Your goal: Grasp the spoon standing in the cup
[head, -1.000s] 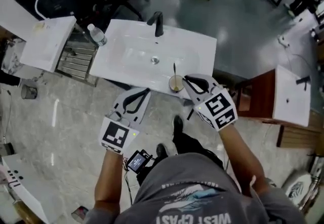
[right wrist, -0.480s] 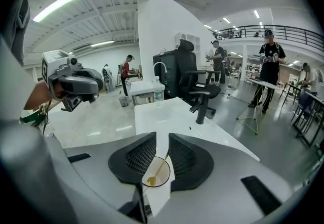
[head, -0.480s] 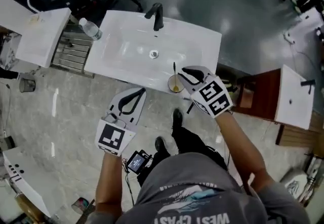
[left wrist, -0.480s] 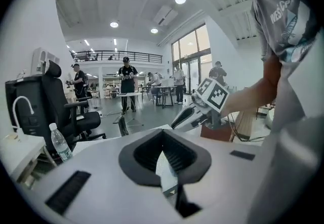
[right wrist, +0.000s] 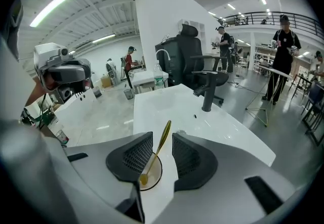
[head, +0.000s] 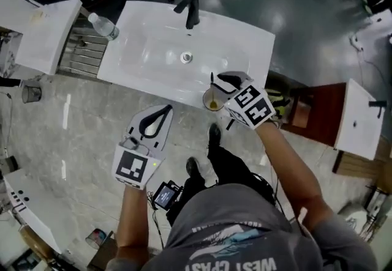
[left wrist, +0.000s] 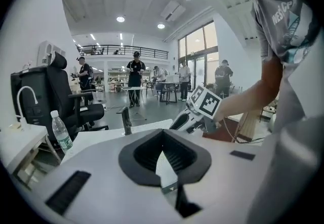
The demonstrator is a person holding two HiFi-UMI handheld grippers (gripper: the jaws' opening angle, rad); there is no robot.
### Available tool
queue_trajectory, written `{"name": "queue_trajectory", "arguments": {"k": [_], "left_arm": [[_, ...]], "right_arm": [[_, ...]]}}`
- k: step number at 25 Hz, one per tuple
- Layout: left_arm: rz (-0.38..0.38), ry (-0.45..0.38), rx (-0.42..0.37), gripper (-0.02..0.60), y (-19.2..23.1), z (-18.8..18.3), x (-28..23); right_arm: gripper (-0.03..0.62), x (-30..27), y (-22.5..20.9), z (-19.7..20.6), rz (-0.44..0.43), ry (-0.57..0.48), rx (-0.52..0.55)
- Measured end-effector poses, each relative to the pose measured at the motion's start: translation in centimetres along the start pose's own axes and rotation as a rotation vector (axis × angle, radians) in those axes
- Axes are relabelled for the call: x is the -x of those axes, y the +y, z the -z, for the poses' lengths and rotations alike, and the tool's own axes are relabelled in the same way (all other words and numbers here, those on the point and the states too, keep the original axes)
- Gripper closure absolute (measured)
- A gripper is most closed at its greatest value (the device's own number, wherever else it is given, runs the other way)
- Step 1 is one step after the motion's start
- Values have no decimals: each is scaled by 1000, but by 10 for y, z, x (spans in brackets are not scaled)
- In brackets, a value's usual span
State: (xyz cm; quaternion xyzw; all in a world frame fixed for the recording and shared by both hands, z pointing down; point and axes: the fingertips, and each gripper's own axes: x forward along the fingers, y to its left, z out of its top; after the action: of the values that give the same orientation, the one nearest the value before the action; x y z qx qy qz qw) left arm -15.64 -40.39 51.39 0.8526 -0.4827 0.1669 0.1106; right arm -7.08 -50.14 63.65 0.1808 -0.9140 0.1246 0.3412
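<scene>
The spoon (right wrist: 156, 153) stands tilted in the cup (head: 212, 102) at the washbasin's (head: 159, 55) near edge, by its right corner. The right hand-held gripper (right wrist: 161, 139), its jaws just opened wide, straddles the handle without touching it.

A grey short-sleeved T-shirt (head: 236, 230) with white lettering and a blue-white print, black trousers (head: 236, 169) and black shoes (head: 214, 137) are worn. The left gripper (head: 160, 115) and right gripper (head: 218, 82) are pale grey shells with black ribbed pads (right wrist: 132, 159), each bearing a white cube (head: 252, 106) with black square markers
</scene>
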Motion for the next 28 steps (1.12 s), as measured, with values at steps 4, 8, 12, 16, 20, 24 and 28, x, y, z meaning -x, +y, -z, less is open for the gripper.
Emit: {"name": "queue_trajectory", "arguments": {"k": [4,8,12,16,20,24,28], "left_arm": [[-5,11,12,580,2,7,-4],[-13,21,24,580,5,11,-5],[-19,24,28,580,6,15,-4],[-24,31,41,580,7,19,-2],[-23,26,43,580,7,19,1],[-23,27,44,580,8,19,4],[-24,17,38,580,7,18,9]], "right_arm": [[453,-15,-3,7,-27,16,-2],[454,-23,-4,11,-45,38,-11],[490,-25,-1,12,-63,43,-4],[520,-26,1,11,-74,44,-6],[540,-24,3,7,-74,36,-13],[554,-21,4,1,-64,17,-15],[557,-17,6,-3,-52,-7,-13]]}}
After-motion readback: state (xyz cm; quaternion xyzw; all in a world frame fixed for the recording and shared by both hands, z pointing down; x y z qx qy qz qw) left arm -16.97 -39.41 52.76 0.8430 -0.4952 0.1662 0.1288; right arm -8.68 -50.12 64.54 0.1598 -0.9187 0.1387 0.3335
